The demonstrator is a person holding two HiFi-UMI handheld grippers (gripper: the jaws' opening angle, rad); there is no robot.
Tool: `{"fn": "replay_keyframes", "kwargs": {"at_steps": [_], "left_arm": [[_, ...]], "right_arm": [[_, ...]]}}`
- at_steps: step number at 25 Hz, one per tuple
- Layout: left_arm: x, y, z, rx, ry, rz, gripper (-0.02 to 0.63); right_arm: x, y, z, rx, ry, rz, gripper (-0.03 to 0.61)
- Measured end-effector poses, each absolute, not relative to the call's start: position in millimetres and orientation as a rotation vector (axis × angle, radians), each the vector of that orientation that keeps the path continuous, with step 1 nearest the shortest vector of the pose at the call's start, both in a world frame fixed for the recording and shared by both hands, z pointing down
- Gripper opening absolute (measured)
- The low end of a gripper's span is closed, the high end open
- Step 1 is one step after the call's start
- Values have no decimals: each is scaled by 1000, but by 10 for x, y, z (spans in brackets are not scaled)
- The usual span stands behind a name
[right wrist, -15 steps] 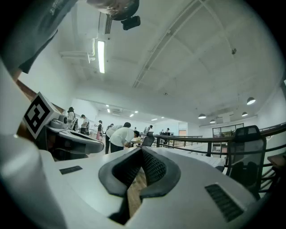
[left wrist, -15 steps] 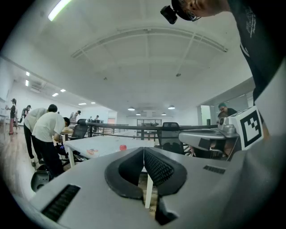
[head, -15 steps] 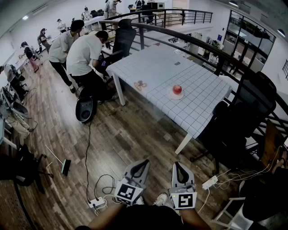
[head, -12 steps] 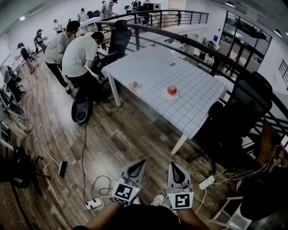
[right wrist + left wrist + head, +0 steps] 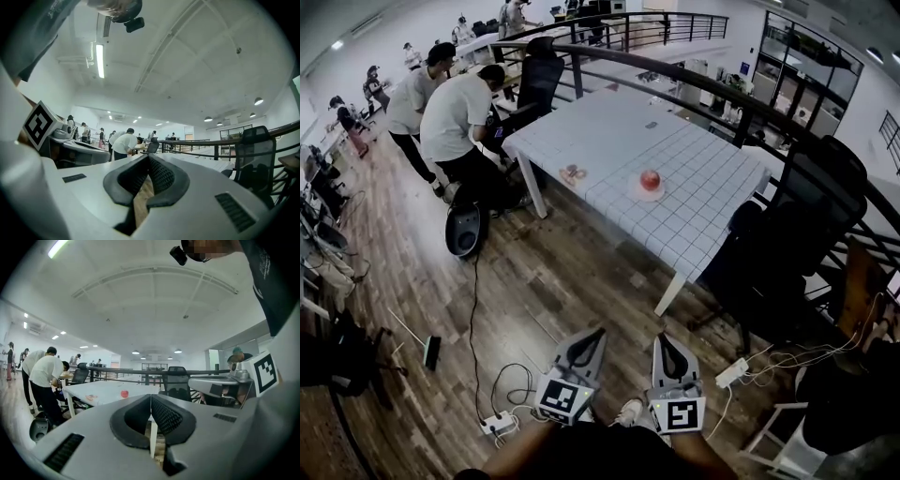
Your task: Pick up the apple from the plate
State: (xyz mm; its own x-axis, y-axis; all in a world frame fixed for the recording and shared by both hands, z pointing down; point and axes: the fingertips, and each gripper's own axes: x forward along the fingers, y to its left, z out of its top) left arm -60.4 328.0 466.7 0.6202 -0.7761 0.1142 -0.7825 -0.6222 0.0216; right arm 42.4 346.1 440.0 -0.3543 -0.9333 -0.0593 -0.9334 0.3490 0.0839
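Observation:
A red apple (image 5: 650, 180) sits on a small white plate (image 5: 648, 194) on the white gridded table (image 5: 694, 206), far ahead of me in the head view. It shows as a small red spot (image 5: 124, 393) on the table in the left gripper view. Both grippers hang low near my body, well short of the table. My left gripper (image 5: 598, 332) is shut with nothing in it, tips meeting (image 5: 150, 396). My right gripper (image 5: 661, 337) is also shut and empty, its tips together (image 5: 148, 157).
Two people (image 5: 455, 112) bend over at the table's far left end. Black office chairs (image 5: 787, 244) stand at the table's right, another (image 5: 536, 80) at the far end. A curved black railing (image 5: 750, 112) runs behind. Cables and a power strip (image 5: 502, 424) lie on the wooden floor near my feet.
The view has shifted: the table and apple sit slightly higher and further left in the head view. Both grippers stay shut and low, in about the same place.

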Motion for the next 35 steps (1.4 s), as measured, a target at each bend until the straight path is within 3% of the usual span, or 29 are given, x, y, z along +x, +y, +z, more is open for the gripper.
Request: {"fn": "replay_keyframes", "kwargs": {"at_steps": [19, 35], "left_arm": [[-519, 2862, 4639, 2718, -1453, 160, 21], [-784, 1560, 4641, 2743, -1419, 139, 21]], "right_arm": [[640, 3028, 4438, -1660, 2624, 115, 23], [372, 1743, 4526, -1698, 2666, 120, 23]]}}
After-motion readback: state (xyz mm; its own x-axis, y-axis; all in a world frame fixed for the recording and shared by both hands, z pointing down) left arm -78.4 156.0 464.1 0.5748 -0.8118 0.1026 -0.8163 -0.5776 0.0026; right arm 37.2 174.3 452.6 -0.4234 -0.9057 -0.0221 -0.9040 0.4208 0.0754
